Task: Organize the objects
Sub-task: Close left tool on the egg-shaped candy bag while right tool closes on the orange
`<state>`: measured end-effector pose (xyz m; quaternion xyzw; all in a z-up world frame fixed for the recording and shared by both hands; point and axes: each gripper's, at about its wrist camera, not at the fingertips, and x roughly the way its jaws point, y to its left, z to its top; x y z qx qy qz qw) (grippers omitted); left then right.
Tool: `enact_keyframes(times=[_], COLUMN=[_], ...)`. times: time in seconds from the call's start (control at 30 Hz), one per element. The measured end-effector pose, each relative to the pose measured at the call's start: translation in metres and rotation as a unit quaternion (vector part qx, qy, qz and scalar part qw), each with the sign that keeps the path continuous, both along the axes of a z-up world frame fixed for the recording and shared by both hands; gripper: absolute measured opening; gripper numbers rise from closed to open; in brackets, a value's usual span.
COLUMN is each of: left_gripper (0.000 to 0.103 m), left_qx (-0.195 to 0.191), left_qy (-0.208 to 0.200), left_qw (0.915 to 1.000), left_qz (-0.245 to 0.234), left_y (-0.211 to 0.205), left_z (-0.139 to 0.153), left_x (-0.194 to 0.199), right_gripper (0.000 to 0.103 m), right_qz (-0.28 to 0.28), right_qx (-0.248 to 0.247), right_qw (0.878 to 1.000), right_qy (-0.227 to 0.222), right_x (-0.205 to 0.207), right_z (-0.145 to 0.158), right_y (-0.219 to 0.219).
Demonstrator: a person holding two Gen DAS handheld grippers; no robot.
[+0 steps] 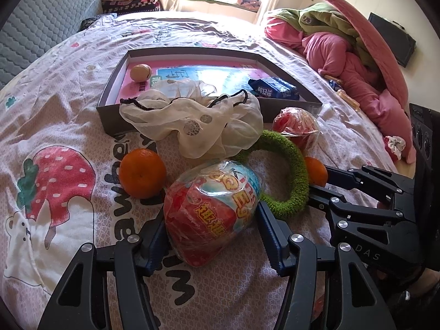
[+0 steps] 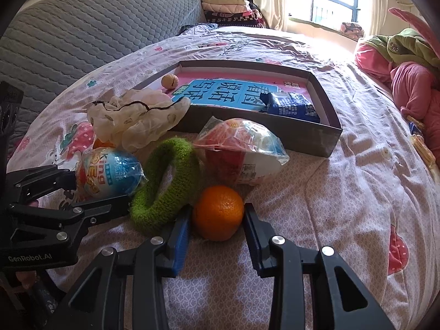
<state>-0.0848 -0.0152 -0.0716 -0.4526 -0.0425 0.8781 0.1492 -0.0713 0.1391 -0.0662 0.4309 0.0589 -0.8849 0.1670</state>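
Left claw (image 1: pixel 211 225) clamped on the wrapped toy egg (image 1: pixel 211 209), on the bed (image 1: pixel 68 214) in front of the gray box (image 1: pixel 115 121) — pads pressed to both sides. Right claw (image 2: pixel 218 228) clamped on an orange (image 2: pixel 218 212), also in front of the box, on the bed. Green fuzzy ring (image 2: pixel 165 187) between egg and orange, touching both. Second wrapped egg (image 2: pixel 242 151) right against the box's front wall. White scrunchie (image 1: pixel 192 121) draped over the box's near wall. Another orange (image 1: pixel 143 173) in front of the box too, just beside the held egg. Inside the box — a walnut (image 1: pixel 140 72), a blue packet (image 1: pixel 275 88).
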Motion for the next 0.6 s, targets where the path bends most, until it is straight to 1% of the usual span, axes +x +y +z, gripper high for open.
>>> enact_keyframes(times=[0.4,0.6], left_gripper=[0.059,0.058], left_qx=[0.006,0.010], left_qy=[0.001,0.004], left_qw=[1.0000,0.9999], left_qz=[0.003,0.006], left_y=[-0.004,-0.008], left_z=[0.005,0.009], left_x=[0.009,0.011], right_gripper=[0.037,0.037], right_qz=[0.001,0.000], right_qx=[0.001,0.002], right_qw=[1.000,1.000], right_qy=[-0.002,0.004], right_x=[0.008,0.013], right_z=[0.005,0.010], right_y=[0.001,0.002])
